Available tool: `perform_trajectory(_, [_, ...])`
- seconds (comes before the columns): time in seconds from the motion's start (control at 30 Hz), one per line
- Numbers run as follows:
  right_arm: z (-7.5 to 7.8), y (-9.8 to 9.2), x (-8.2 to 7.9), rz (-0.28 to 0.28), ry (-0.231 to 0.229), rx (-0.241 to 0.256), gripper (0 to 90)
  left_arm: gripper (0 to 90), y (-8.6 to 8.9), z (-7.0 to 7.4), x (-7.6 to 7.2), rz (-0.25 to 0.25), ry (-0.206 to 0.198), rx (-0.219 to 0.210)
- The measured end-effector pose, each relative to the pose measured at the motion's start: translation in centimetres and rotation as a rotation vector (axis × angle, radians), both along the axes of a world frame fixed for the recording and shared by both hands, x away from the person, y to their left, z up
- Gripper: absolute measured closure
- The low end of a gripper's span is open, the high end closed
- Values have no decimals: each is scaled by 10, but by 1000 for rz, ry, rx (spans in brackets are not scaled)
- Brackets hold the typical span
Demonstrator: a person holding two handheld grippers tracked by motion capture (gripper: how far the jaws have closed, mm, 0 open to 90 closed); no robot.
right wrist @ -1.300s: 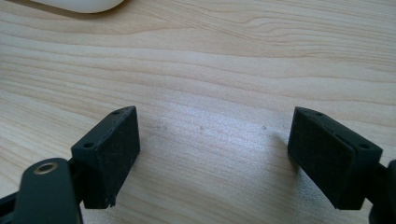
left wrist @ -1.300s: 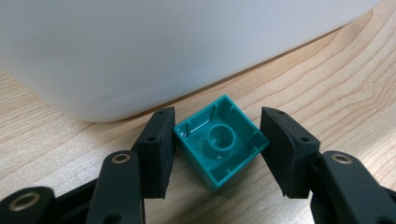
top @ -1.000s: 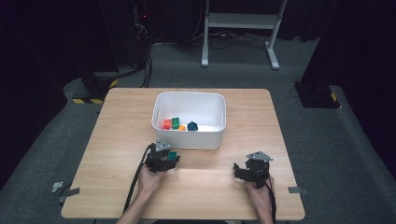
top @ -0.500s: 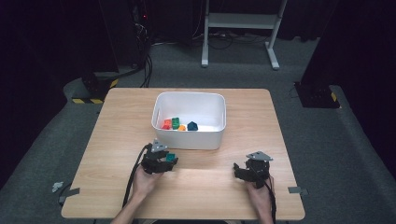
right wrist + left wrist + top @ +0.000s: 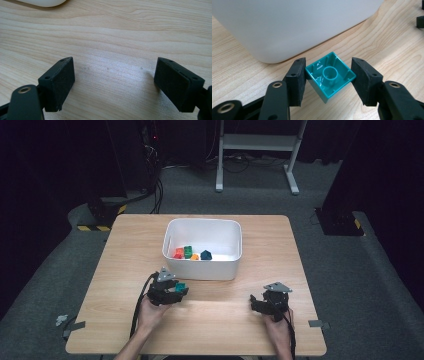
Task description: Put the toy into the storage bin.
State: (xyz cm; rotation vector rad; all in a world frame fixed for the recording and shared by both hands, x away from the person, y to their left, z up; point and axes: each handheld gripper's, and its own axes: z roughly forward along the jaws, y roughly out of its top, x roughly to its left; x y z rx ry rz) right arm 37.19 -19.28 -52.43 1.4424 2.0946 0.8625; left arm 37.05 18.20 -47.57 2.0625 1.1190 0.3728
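The left gripper [image 5: 328,79] pinches a teal block [image 5: 330,76] by opposite corners, hollow side up. A white bin [image 5: 287,22] stands just behind on the wooden table [image 5: 387,37].

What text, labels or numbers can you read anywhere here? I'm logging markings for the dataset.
None can be read.
The teal block held in the left gripper carries faint raised marks inside its hollow, too small to read.
The white bin, the blocks inside it, the wooden table and the right gripper bear no lettering.
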Motion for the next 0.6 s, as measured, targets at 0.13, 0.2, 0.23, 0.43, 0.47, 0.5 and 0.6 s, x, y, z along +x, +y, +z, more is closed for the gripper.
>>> perform_trajectory(0.13, [0,0,0,0,1,0,167,470,2,4,-2,-4,-1,4])
perform_trajectory(0.2, [0,0,0,0,1,1,167,471,3,7,-2,-6,-2,5])
perform_trajectory(0.23, [0,0,0,0,1,1,167,471,3,8,-3,-8,-4,3])
perform_trajectory(0.43, [0,0,0,0,1,1,167,471,6,17,-6,-11,-6,0])
perform_trajectory(0.47, [0,0,0,0,0,1,167,471,7,18,-6,-12,-7,-7])
perform_trajectory(0.5, [0,0,0,0,0,0,167,471,8,19,-6,-13,-5,-12])
perform_trajectory(0.6, [0,0,0,0,1,1,167,471,9,23,-7,-13,-10,-11])
